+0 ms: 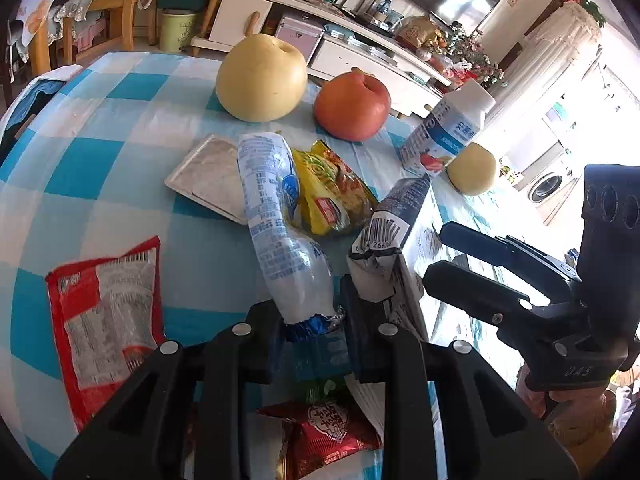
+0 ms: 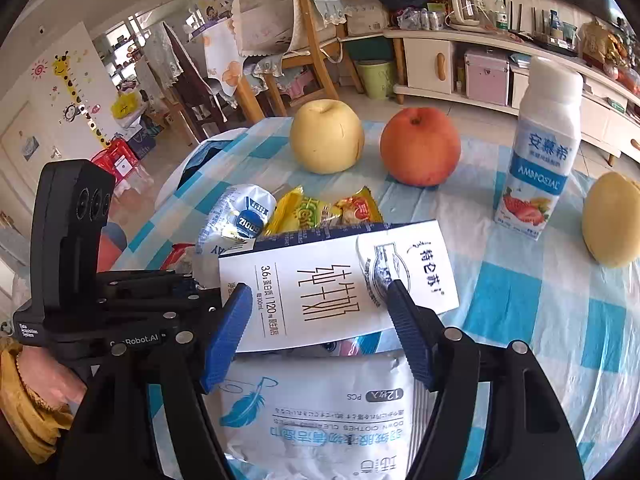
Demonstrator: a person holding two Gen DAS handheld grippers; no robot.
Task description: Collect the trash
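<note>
Just ahead of your left claw (image 1: pixel 312 320) lies a crumpled white-and-blue plastic wrapper (image 1: pixel 276 216), its near end pinched between the claw's pads. Beyond it you see a yellow snack packet (image 1: pixel 332 196) and a flat silvery tray (image 1: pixel 212 178). To the claw's left lies a red-edged packet (image 1: pixel 104 316) showing its printed back; beneath the claw sits a small red sachet (image 1: pixel 324 436). Between the pads of your right claw (image 2: pixel 316 324) a flattened white milk carton (image 2: pixel 336 284) lies on its side, resting over a white wipes pouch (image 2: pixel 316 412).
</note>
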